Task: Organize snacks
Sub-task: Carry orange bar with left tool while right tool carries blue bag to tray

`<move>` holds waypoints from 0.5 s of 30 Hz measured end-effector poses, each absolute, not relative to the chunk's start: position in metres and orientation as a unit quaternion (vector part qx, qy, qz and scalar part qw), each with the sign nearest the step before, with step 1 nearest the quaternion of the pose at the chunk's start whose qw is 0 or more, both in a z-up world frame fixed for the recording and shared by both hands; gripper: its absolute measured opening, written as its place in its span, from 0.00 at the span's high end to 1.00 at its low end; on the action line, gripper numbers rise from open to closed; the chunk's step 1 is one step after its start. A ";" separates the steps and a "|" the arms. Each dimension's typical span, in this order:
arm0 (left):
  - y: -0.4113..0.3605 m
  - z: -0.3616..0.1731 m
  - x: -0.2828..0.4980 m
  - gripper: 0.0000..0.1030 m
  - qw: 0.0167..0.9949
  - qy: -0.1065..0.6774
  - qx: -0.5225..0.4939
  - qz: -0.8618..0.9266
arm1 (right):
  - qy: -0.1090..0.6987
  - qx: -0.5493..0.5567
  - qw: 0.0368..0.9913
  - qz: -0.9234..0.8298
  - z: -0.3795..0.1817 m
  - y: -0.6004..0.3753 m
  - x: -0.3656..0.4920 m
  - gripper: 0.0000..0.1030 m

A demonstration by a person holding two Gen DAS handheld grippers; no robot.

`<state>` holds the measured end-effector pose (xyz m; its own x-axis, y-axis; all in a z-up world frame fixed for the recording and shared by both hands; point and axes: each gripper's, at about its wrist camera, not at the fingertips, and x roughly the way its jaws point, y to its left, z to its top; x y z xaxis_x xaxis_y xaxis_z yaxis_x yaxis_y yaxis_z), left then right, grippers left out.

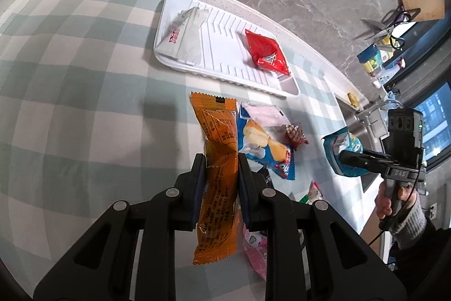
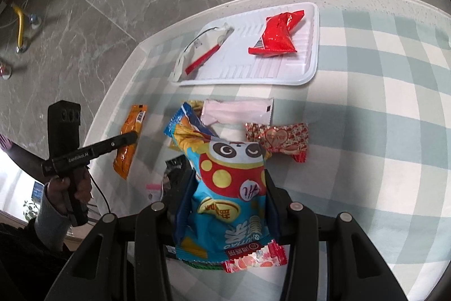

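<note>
My left gripper (image 1: pixel 221 160) is shut on an orange snack packet (image 1: pixel 218 160), held above the checked tablecloth; it also shows in the right wrist view (image 2: pixel 130 141). My right gripper (image 2: pixel 229 177) is shut on a blue panda snack bag (image 2: pixel 231 188), lifted over the pile; the bag also shows in the left wrist view (image 1: pixel 342 151). A white tray (image 1: pixel 225 66) at the table's far side holds a red packet (image 1: pixel 266 51) and a white packet (image 1: pixel 183 35); the tray also shows in the right wrist view (image 2: pixel 310 47).
Loose snacks lie on the cloth in front of the tray: a blue cake packet (image 1: pixel 262 143), a pink packet (image 2: pixel 236 109), a red-and-white heart candy (image 2: pixel 277 140) and small wrappers (image 2: pixel 253 261). The table edge curves close by. A sink and a shelf with scissors (image 1: pixel 386 30) are at the right.
</note>
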<state>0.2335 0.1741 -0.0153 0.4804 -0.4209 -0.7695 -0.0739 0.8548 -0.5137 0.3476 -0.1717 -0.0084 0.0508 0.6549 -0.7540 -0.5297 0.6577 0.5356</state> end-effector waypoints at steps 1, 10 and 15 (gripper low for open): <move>0.175 -0.014 0.235 0.81 0.824 0.498 -0.249 -0.106 | 0.554 0.060 0.722 0.410 -0.008 -0.172 0.348 0.54; 0.176 -0.008 0.256 0.81 0.825 0.493 -0.251 -0.115 | 0.555 0.080 0.719 0.411 -0.004 -0.161 0.363 0.54; 0.176 -0.003 0.272 0.81 0.828 0.489 -0.247 -0.120 | 0.552 0.093 0.717 0.414 0.001 -0.152 0.374 0.54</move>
